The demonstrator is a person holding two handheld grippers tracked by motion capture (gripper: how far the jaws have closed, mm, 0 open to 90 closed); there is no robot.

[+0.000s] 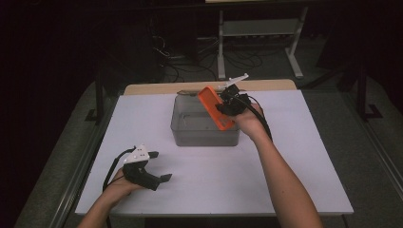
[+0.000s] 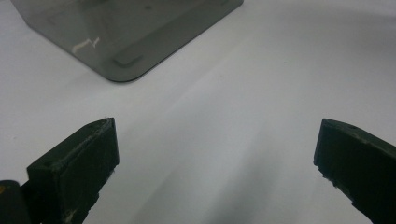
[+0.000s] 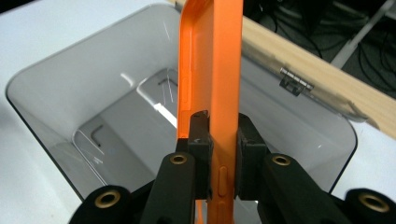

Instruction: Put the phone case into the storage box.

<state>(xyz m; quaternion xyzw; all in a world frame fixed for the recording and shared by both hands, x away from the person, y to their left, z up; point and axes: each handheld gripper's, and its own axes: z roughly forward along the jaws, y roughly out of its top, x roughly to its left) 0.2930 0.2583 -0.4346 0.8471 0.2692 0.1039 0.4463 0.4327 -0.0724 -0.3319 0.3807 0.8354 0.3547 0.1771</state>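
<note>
Over the bin: right tool — clamped on the orange case.
On the bench: left tool — wide open, empty.

The right gripper is clamping an orange phone case edge-on between its 2 jaws. The case is pointing toward 12 o'clock above a clear grey bin, with a wooden board lying at 2 o'clock.

An orange phone case (thin, soft-looking, with button bumps along one side) hangs tilted over the right end of a smoky translucent bin, clamped edge-on and off the worktop. The bin, rectangular with rounded corners and open on top, stands near the worktop's far edge, about midway along it.
</note>
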